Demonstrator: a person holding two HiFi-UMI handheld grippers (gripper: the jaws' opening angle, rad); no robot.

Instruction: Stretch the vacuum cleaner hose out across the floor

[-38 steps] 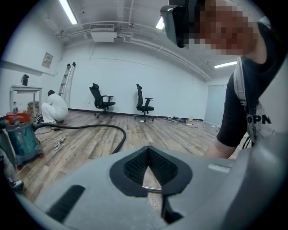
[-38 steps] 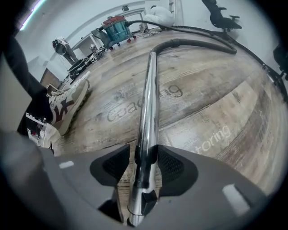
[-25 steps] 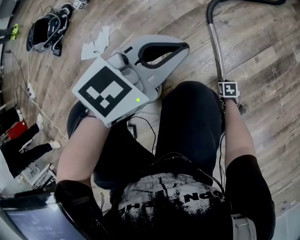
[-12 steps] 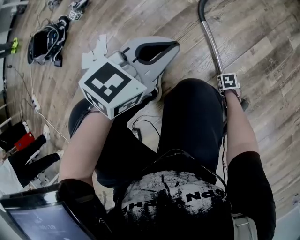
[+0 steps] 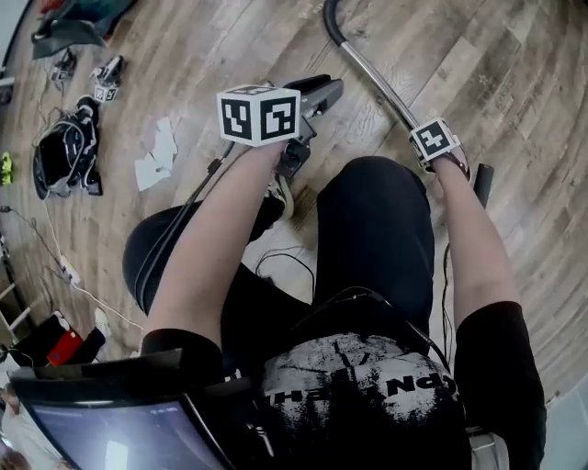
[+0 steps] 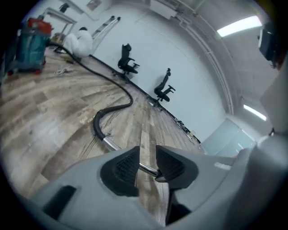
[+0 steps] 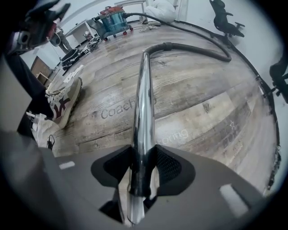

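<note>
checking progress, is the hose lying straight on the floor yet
No, the hose leaves the tube and doubles back in a bend toward the vacuum.

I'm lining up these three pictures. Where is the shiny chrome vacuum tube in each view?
Head view: the shiny chrome vacuum tube slants across the upper right.
Left gripper view: the tube lies low centre, short and slanting.
Right gripper view: the tube runs up the middle from the bottom.
Shared landmark: the black flexible hose joined to its far end.
</note>
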